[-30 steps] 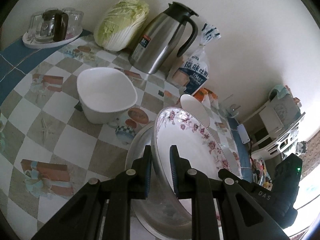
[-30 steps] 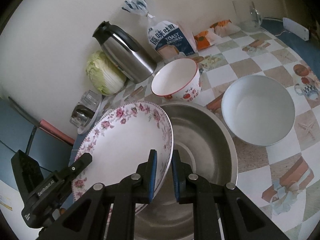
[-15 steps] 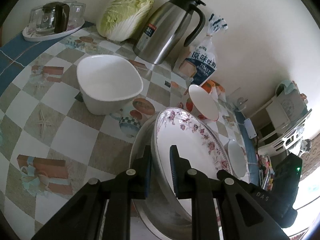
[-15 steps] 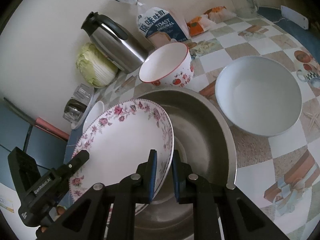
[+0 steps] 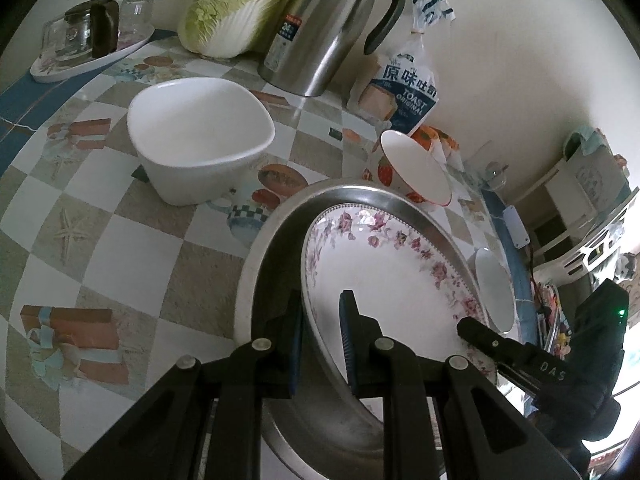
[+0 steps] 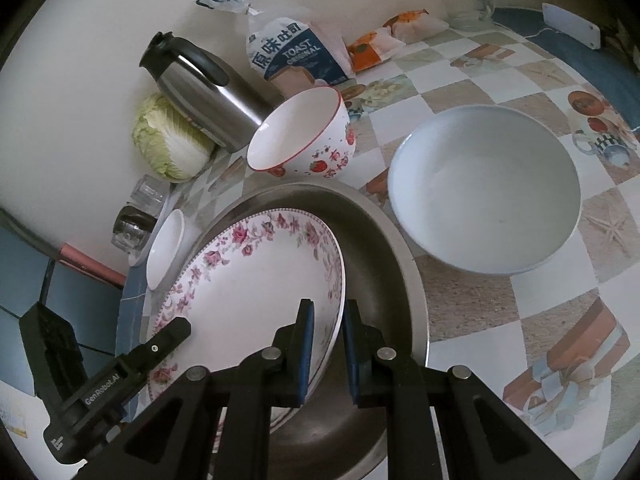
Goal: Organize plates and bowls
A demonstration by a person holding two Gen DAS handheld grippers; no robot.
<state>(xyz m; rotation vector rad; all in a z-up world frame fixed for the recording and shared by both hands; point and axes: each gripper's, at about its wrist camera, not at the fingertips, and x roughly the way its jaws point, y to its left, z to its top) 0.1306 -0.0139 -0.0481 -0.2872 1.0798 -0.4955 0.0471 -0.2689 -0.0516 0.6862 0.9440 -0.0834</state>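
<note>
A floral-rimmed white plate (image 5: 384, 280) (image 6: 256, 280) lies low inside a wide steel basin (image 5: 276, 240) (image 6: 384, 248). My left gripper (image 5: 322, 340) has its jaws a little apart around the plate's near rim. My right gripper (image 6: 326, 354) straddles the opposite rim, jaws also slightly apart. A large white bowl (image 5: 200, 140) (image 6: 484, 188) stands beside the basin. A strawberry-print bowl (image 5: 416, 172) (image 6: 304, 136) stands behind it. A small white dish (image 5: 494, 288) (image 6: 166, 248) lies at the table edge.
A steel thermos jug (image 5: 332, 28) (image 6: 208, 92), a cabbage (image 5: 236, 4) (image 6: 168, 140), a toast bag (image 5: 404, 88) (image 6: 296, 56) and snack packets (image 6: 384, 40) line the wall. A tray of glasses (image 5: 88, 36) sits far left. The checked tablecloth (image 5: 120, 240) covers the table.
The plate has come down from a tilted, raised position to lie in the basin. Both grippers' jaws have widened slightly around its rim.
</note>
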